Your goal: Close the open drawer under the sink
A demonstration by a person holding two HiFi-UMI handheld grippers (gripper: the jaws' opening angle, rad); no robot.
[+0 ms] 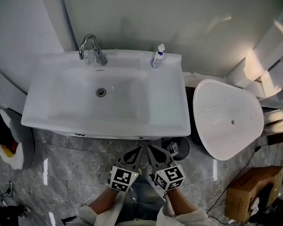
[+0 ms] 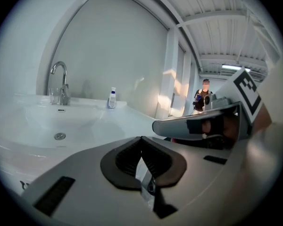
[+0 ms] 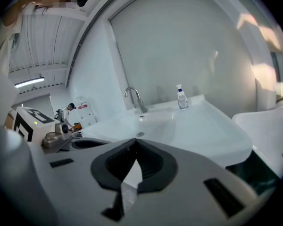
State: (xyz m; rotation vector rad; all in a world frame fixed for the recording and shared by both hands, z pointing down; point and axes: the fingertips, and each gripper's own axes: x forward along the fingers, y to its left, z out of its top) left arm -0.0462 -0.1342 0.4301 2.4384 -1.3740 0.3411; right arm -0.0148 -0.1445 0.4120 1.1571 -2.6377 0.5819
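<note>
The left gripper (image 1: 136,150) and right gripper (image 1: 153,150) are held low, side by side, tips angled toward each other. Each has its jaws pressed together, gripping nothing

1. One sink (image 1: 61,102), with one drain (image 1: 101,92) in the middle of its basin.
2. One tap (image 1: 90,48), at the sink's back rim.
3. One bottle (image 1: 158,56), at the sink's back right corner.
4. One toilet (image 1: 226,119), lid down, just right of the sink.
5. One cardboard box (image 1: 252,189), right of the sink and well apart from it.
6. Two grippers in front of the sink's front edge: the left gripper (image 1: 137,149) and the right gripper (image 1: 151,149).
7. Two marker cubes, one on each gripper: the left cube (image 1: 122,179) and the right cube (image 1: 170,177).
</note>
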